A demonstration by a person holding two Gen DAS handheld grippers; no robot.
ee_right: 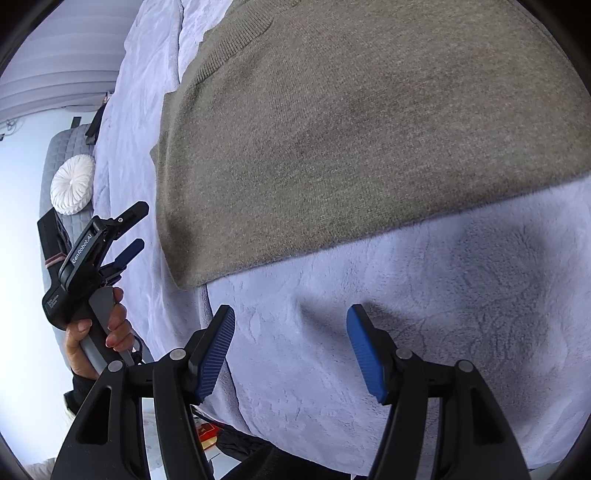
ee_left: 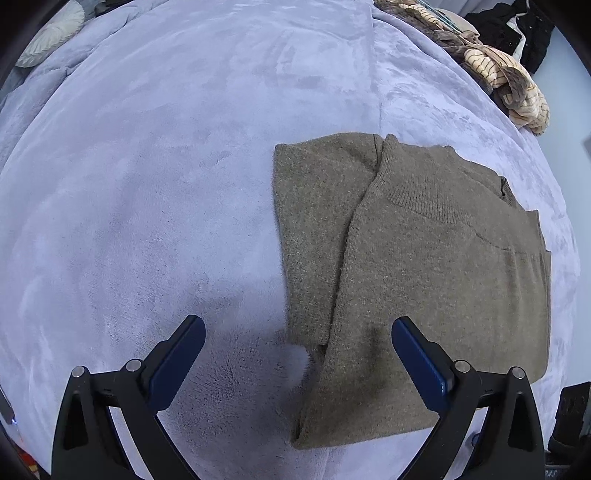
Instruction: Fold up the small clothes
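An olive-brown knit sweater (ee_left: 424, 266) lies folded flat on the lavender plush blanket (ee_left: 166, 184), its ribbed collar toward the far side. My left gripper (ee_left: 297, 328) is open and empty above the sweater's near left corner. In the right wrist view the sweater (ee_right: 351, 129) fills the upper half. My right gripper (ee_right: 291, 321) is open and empty over the bare blanket (ee_right: 424, 295) just short of the sweater's near edge. The left gripper (ee_right: 138, 227) shows at the left of that view, held in a hand, open.
A pile of striped beige and brown clothes (ee_left: 498, 70) lies at the far right of the bed, with dark clothing (ee_left: 517, 29) behind it. A round white cushion (ee_right: 72, 184) sits on a grey quilted headboard area. The bed edge drops off at the bottom left (ee_right: 221, 424).
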